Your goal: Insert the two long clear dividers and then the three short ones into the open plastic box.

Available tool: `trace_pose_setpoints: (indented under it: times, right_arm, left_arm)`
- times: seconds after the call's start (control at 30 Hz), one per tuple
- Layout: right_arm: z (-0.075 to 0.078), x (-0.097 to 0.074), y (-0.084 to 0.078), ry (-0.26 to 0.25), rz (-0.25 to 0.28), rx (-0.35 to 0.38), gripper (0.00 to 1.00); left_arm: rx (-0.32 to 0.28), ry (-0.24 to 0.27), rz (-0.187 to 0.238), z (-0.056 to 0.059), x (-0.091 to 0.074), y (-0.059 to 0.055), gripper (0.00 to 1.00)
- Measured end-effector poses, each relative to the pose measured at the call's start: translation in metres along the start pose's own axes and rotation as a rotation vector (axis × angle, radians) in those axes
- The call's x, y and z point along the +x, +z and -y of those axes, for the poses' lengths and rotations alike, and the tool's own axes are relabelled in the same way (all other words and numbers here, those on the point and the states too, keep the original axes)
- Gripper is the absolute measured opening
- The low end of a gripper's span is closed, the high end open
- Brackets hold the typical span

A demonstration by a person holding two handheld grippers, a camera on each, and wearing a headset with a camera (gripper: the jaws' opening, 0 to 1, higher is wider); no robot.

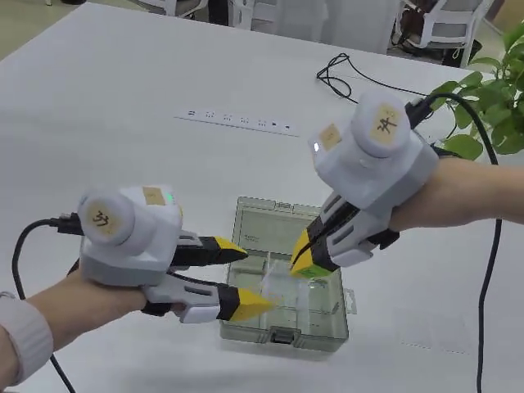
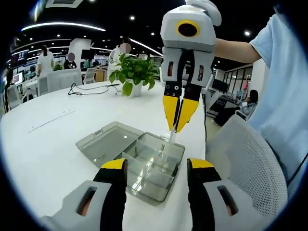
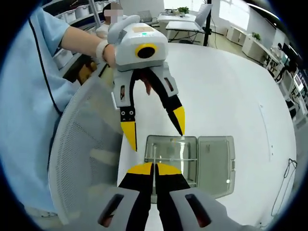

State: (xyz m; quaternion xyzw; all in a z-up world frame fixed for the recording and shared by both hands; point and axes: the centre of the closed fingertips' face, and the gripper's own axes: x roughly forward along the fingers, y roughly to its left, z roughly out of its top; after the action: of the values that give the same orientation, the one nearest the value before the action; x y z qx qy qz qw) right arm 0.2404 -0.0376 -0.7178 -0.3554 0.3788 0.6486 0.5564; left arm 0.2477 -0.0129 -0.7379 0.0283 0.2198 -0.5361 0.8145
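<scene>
The clear divider (image 1: 277,283) in the tips of the right gripper (image 1: 300,263) was too faint to tell its length; the left gripper (image 1: 257,278) covered part of the box's (image 1: 327,334) left side.

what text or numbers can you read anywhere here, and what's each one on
"33": handwritten on the round sticker on the left gripper.
Possibly "34": handwritten on the cap sticker on the right gripper, too unclear to be sure.
Marks on the white strip on the table: too small to read.

Left gripper (image 1: 255,277) jaws spread, right gripper (image 1: 301,264) pinched closed, angled down
</scene>
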Motion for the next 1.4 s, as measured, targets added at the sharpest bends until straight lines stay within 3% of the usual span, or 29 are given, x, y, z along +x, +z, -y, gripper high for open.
trace_pose_setpoints:
  times: [0.23,0.3,0.37,0.4,0.9,1.4]
  right_arm:
    - [0.01,0.006,0.005,-0.023,-0.002,0.031,0.02]
    - [0.015,0.008,0.008,-0.032,0.006,0.06,0.02]
    - [0.019,0.011,0.011,-0.041,0.011,0.062,0.02]
    - [0.021,0.013,0.011,-0.051,0.011,0.067,0.02]
    - [0.033,0.043,0.015,-0.055,0.005,0.085,0.02]
    - [0.036,0.049,0.01,-0.035,-0.012,0.083,0.02]
  left_arm:
    - [0.006,0.066,-0.009,-0.011,-0.012,-0.012,0.7]
    - [0.022,0.099,-0.021,-0.016,-0.016,-0.015,0.8]
    - [0.033,0.16,-0.036,-0.025,-0.02,-0.02,0.97]
    - [0.027,0.183,-0.034,-0.029,-0.022,-0.021,0.99]
    - [0.011,0.199,-0.034,-0.032,-0.038,-0.03,1.0]
    - [-0.015,0.202,-0.039,-0.035,-0.041,-0.037,0.96]
